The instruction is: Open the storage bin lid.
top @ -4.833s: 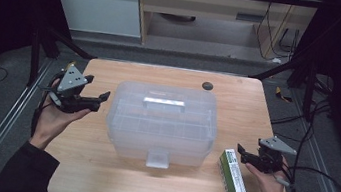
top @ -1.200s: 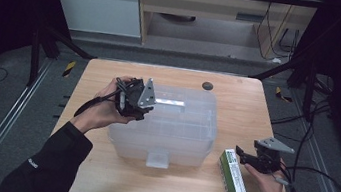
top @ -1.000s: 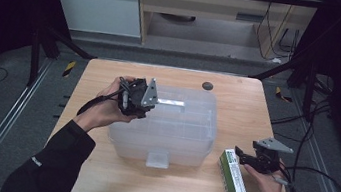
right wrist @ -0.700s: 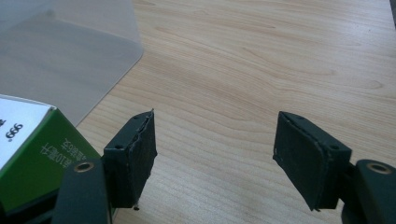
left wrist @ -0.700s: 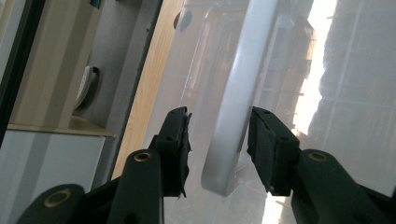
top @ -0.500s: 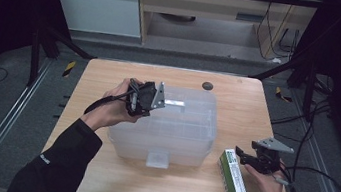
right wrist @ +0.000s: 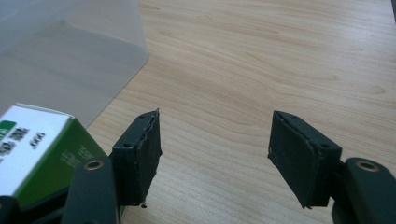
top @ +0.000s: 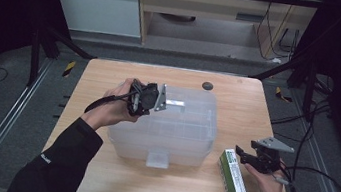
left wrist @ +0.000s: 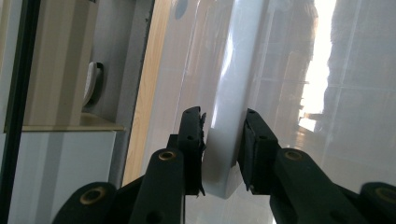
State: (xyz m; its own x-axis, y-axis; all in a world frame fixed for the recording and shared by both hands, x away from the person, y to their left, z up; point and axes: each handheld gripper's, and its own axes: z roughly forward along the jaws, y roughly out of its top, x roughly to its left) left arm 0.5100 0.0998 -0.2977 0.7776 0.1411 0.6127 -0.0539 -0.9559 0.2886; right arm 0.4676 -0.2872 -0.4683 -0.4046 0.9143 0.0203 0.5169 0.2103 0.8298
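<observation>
Evidently found the left gripper (left wrist: 223, 135) mid-grip on the white handle (left wrist: 223, 161) atop the clear storage box (top: 178, 132), which sat at the middle of the table (top: 238, 105). Had just been closing its jaws, with the handle between them and both pads seemingly pressed on its faces. Judged the step as taking hold of the lid. Should have been done squarely: seated deep on the handle, squeezed firm before any pull, then lifted straight up so the thin plastic neither twisted nor slipped.

Saw the right gripper (right wrist: 215, 140) low over bare wood, jaws apart and holding nothing though just narrowing, beside the green-and-white carton (right wrist: 32, 140) lying near the box's right front corner.

Made out dark print on the carton's white face and small white lettering on the sleeve (top: 48, 159), too blurred to read. Spotted no label on the box.
</observation>
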